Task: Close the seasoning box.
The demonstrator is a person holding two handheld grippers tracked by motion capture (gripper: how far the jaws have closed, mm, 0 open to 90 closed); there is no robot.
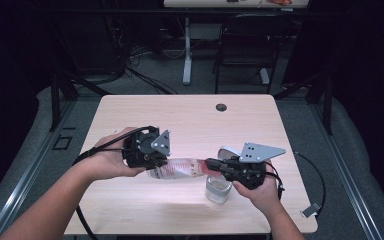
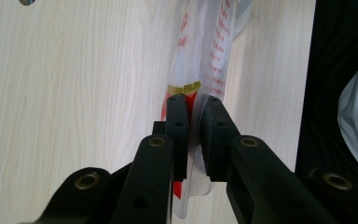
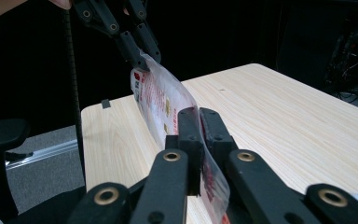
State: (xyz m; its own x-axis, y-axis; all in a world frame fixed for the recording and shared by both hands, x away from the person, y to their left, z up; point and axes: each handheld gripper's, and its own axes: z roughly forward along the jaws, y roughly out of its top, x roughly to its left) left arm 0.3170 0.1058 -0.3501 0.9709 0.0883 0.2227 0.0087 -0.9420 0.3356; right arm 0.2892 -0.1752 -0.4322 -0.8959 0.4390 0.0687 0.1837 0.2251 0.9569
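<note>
A clear plastic bag (image 1: pixel 180 169) with red print hangs stretched between my two grippers, a little above the light wooden table (image 1: pixel 190 120). My left gripper (image 1: pixel 156 162) is shut on its left end. In the left gripper view the black jaws (image 2: pixel 193 107) pinch the bag (image 2: pixel 205 51) by its red-and-yellow part. My right gripper (image 1: pixel 210 163) is shut on the other end. In the right gripper view its jaws (image 3: pixel 199 116) clamp the bag's edge (image 3: pixel 161 95), and farther off the left gripper (image 3: pixel 142 52) grips the far end.
A clear cup (image 1: pixel 218 190) stands on the table under the right gripper, with a white lid-like piece (image 1: pixel 227 151) just behind. A cable hole (image 1: pixel 221 107) sits near the far edge. Beyond the table stand a dark chair (image 1: pixel 250 45) and a desk leg (image 1: pixel 187 55).
</note>
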